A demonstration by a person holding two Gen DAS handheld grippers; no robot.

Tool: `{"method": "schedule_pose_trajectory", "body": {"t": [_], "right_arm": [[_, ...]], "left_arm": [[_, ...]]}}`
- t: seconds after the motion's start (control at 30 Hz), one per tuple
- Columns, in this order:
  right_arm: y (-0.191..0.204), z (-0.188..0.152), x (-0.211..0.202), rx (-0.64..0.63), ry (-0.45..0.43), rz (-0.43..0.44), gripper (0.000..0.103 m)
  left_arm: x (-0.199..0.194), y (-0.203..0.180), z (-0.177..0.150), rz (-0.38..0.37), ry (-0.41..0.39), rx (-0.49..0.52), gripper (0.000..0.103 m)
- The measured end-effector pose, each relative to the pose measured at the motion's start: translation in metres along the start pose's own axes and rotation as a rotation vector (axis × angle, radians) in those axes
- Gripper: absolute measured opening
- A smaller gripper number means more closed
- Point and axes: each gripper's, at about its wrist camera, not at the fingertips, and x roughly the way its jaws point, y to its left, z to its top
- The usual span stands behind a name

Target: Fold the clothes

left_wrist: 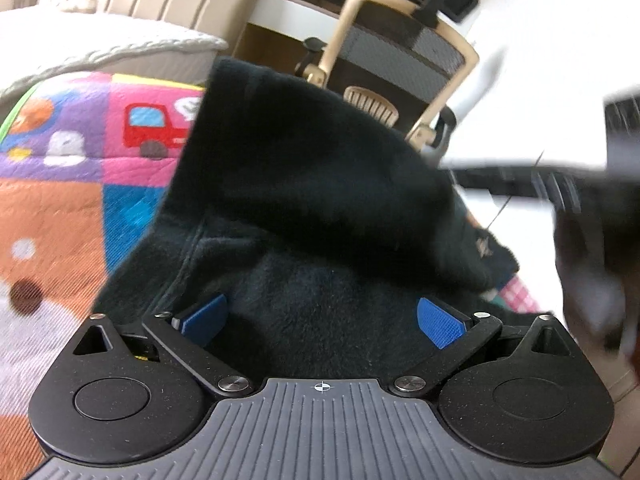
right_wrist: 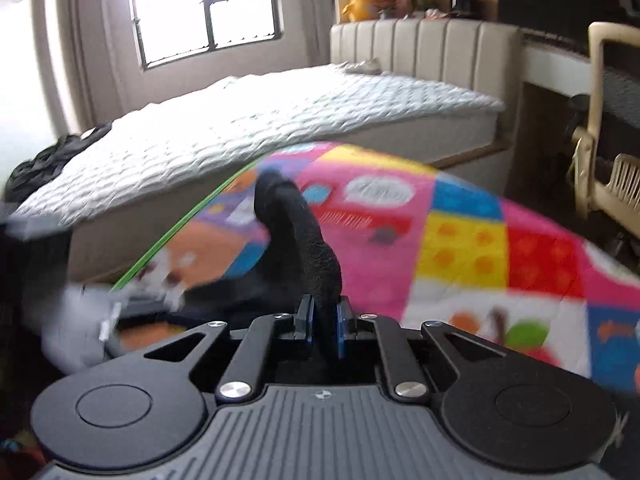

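Blue-padded fingers (left_wrist: 440, 322) of the left gripper (left_wrist: 322, 320) stand spread wide apart, with the dark fleece garment (left_wrist: 312, 208) bulging between them and rising up ahead in a tall fold. Fabric fills the gap and lies close against both pads, but the jaws are released and not pinched on it. Beneath and to the left of the garment lies the colourful play mat (left_wrist: 60, 208), printed with a red truck; the garment covers the mat's right side in this view, and a small strip of pink check shows at its lower right edge. Beyond the cloth stands a beige-framed chair (left_wrist: 404, 56).

From the right wrist view, the right gripper (right_wrist: 325, 330) is clenched tight on a thick roll of the same garment (right_wrist: 308, 248). The dark cloth runs straight out from between the two pads, curves up and leftward, and ends in a rounded tip above the mat (right_wrist: 460, 248). More of the garment trails low to the left, toward a blurred grey shape I cannot identify. Behind the mat, along its far edge, sits a bed (right_wrist: 248, 128) with a white quilted cover, and a window (right_wrist: 208, 8) is above it.
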Motion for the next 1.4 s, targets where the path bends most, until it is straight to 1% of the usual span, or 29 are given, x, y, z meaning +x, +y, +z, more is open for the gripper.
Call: {"method": "schedule_pose_trajectory", "body": {"t": [0.07,0.13,0.27,0.3,0.37,0.43,0.5,0.53,0.6,0.67,0.73,0.8,0.83,0.9,1.0,1.1,1.13,1.2,1.23,1.27,1.3,1.4], "right_arm": [[0.017,-0.018,0.001,-0.036,0.017,-0.018,0.010],[0.033,-0.033,0.005,-0.074,0.030,-0.039,0.011],[0.052,-0.056,0.013,-0.089,0.039,-0.072,0.013],[0.054,-0.058,0.012,-0.083,0.030,-0.074,0.016],[0.052,-0.059,0.010,-0.054,0.014,-0.073,0.017],[0.047,-0.059,0.003,-0.003,0.002,-0.062,0.017],[0.039,-0.058,-0.014,0.017,-0.020,-0.070,0.018],[0.035,-0.057,-0.023,0.027,-0.032,-0.077,0.021],[0.021,-0.055,-0.041,0.043,-0.053,-0.142,0.026],[-0.008,-0.047,-0.056,0.128,-0.058,-0.229,0.026],[-0.046,-0.038,-0.066,0.292,-0.066,-0.287,0.026],[-0.083,-0.031,-0.065,0.443,-0.072,-0.317,0.026],[-0.098,-0.027,-0.060,0.500,-0.079,-0.354,0.027],[-0.124,-0.020,-0.044,0.520,-0.080,-0.461,0.029],[-0.157,-0.013,-0.010,0.542,-0.036,-0.592,0.029],[-0.168,-0.015,0.022,0.527,0.022,-0.682,0.030],[-0.170,-0.017,0.031,0.520,0.036,-0.702,0.032],[-0.173,-0.022,0.048,0.507,0.061,-0.739,0.033],[-0.173,-0.024,0.044,0.496,0.049,-0.727,0.029],[-0.173,-0.025,0.041,0.485,0.037,-0.714,0.020],[-0.173,-0.026,0.037,0.477,0.025,-0.701,0.003],[-0.172,-0.022,0.006,0.511,-0.062,-0.671,0.003]], "left_arm": [[-0.015,0.006,-0.001,-0.014,-0.009,-0.033,0.103],[-0.029,0.008,0.000,-0.005,-0.028,-0.043,0.103],[-0.053,0.005,0.006,0.067,-0.100,-0.029,0.103],[-0.056,0.004,0.008,0.086,-0.115,-0.025,0.103],[-0.055,0.001,0.014,0.124,-0.133,-0.010,0.103],[-0.044,-0.002,0.020,0.171,-0.140,0.028,0.103],[-0.032,-0.004,0.022,0.227,-0.130,0.066,0.103],[-0.028,-0.003,0.022,0.244,-0.122,0.082,0.103],[-0.019,-0.002,0.020,0.268,-0.101,0.108,0.103],[-0.014,0.001,0.017,0.288,-0.083,0.113,0.103],[-0.012,0.006,0.013,0.289,-0.068,0.100,0.103],[-0.011,0.011,0.009,0.289,-0.055,0.083,0.103],[-0.009,0.014,0.007,0.289,-0.047,0.074,0.103],[-0.008,0.019,0.003,0.288,-0.037,0.060,0.103],[-0.010,0.021,-0.002,0.277,-0.048,0.057,0.103],[-0.012,0.024,-0.004,0.265,-0.060,0.045,0.103],[-0.012,0.024,-0.004,0.264,-0.061,0.044,0.103],[-0.012,0.024,-0.005,0.265,-0.063,0.046,0.103],[-0.012,0.023,-0.005,0.266,-0.063,0.047,0.103],[-0.012,0.023,-0.005,0.265,-0.064,0.047,0.103],[-0.013,0.023,-0.005,0.264,-0.064,0.046,0.103],[-0.014,0.024,-0.005,0.261,-0.067,0.041,0.103]]}}
